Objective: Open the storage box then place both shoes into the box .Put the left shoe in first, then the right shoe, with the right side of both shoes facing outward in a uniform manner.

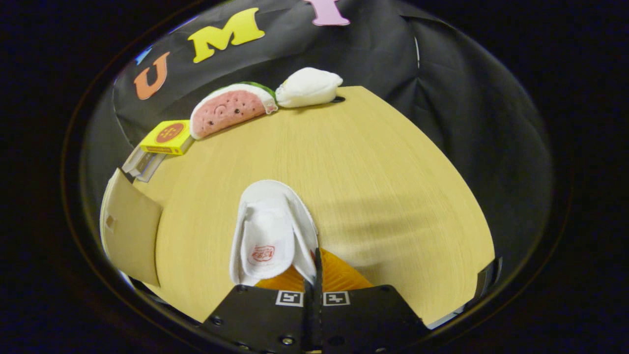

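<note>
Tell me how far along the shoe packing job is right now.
Done: unclear; the tan panel left of the fingers may be the box's opened flap. In hand: the gripper is shut on the edge of a white slipper above the table. Left: placing it in the box, then the other shoe.

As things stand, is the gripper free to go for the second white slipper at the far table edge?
Probably not yet: the gripper is shut on a white slipper. The bare table leaves the way to the far slipper open.
</note>
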Action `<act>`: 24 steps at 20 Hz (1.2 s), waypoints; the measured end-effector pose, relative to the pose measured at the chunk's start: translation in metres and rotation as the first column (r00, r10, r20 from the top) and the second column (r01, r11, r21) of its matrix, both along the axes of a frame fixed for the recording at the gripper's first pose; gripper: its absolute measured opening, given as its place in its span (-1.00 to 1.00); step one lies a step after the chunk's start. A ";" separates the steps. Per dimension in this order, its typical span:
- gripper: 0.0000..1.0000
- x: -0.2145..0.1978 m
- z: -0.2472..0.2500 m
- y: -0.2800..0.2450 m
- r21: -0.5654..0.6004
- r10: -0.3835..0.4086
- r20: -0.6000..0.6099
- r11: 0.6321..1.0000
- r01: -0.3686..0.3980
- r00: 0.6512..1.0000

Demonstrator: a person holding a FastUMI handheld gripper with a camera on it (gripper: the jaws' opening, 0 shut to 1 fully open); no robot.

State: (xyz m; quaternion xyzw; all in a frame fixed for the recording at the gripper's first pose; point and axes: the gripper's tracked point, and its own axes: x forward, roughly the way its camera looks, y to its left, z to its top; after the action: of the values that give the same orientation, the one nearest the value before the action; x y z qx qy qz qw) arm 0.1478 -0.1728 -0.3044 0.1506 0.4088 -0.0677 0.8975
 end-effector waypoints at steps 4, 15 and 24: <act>-1.00 -0.016 0.025 0.012 0.002 -0.074 -0.010 0.997 0.074 0.997; -1.00 -0.055 0.171 0.153 0.020 -0.192 0.103 0.981 0.191 0.976; -1.00 -0.050 0.209 0.322 0.022 -0.130 0.112 0.992 0.128 0.985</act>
State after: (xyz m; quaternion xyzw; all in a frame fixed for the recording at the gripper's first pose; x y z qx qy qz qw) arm 0.0983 0.1496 -0.0957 0.1868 0.3474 -0.1140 0.9118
